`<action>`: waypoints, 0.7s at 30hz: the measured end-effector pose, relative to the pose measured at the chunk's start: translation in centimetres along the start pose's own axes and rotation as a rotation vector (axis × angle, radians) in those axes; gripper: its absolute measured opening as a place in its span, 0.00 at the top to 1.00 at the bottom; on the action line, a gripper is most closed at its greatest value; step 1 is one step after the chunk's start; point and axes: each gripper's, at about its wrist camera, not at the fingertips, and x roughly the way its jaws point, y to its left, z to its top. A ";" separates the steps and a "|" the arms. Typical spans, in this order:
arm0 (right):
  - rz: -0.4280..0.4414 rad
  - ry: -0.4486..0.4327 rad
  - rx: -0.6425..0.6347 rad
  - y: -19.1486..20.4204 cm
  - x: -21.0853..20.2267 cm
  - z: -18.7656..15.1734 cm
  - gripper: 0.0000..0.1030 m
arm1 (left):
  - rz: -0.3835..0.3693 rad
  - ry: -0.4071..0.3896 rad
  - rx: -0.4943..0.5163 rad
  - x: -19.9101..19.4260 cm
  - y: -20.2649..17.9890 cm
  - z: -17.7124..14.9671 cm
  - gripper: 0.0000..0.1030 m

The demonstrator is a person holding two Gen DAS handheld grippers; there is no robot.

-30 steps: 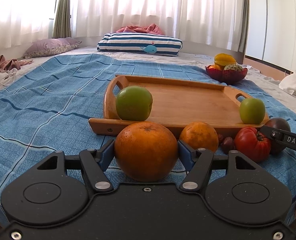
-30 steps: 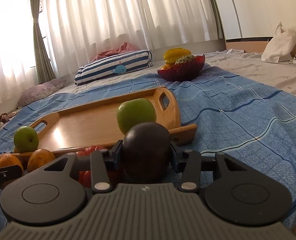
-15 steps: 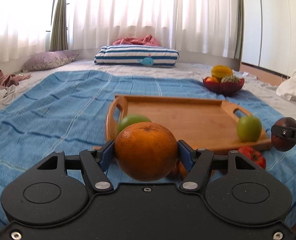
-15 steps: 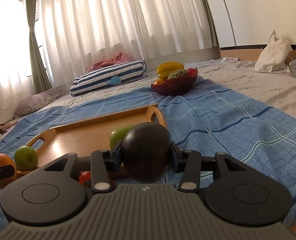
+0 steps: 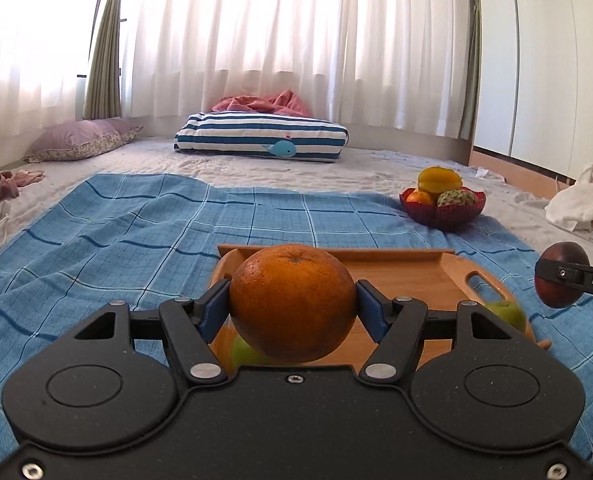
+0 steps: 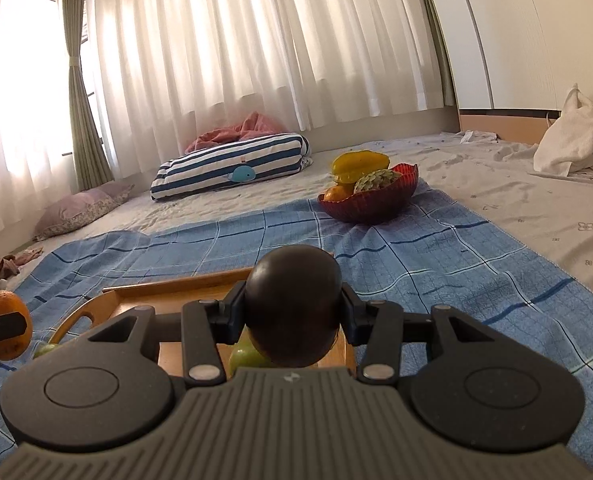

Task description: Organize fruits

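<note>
My left gripper is shut on a large orange and holds it in the air above the near end of the wooden tray. My right gripper is shut on a dark purple round fruit, also lifted above the tray. Two green apples lie on the tray, one under the orange, one near the right handle. The held orange also shows at the left edge of the right wrist view; the dark fruit shows at the right edge of the left wrist view.
The tray lies on a blue checked blanket on a bed. A red bowl with a starfruit and other fruit stands at the far right of the blanket. A striped pillow and a purple pillow lie beyond. A white bag sits at right.
Both grippers have risen from the blanket with their fruits and moved forward over the tray. The second orange and the tomato in front of the tray have dropped out of view.
</note>
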 end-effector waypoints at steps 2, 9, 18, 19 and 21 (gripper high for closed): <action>0.005 0.024 0.001 0.1 1.0 0.7 0.51 | -0.002 0.017 -0.002 1.0 0.1 0.6 0.37; 0.052 0.137 0.015 0.2 4.6 2.4 0.51 | -0.030 0.120 -0.058 5.6 1.6 2.2 0.37; 0.058 0.269 -0.041 1.8 9.2 2.9 0.51 | -0.004 0.207 -0.073 9.8 2.4 2.4 0.37; 0.055 0.276 -0.046 2.0 9.5 2.9 0.51 | -0.002 0.215 -0.077 10.1 2.5 2.4 0.37; 0.048 0.290 -0.050 2.1 10.0 2.8 0.51 | 0.004 0.225 -0.079 10.6 2.6 2.4 0.37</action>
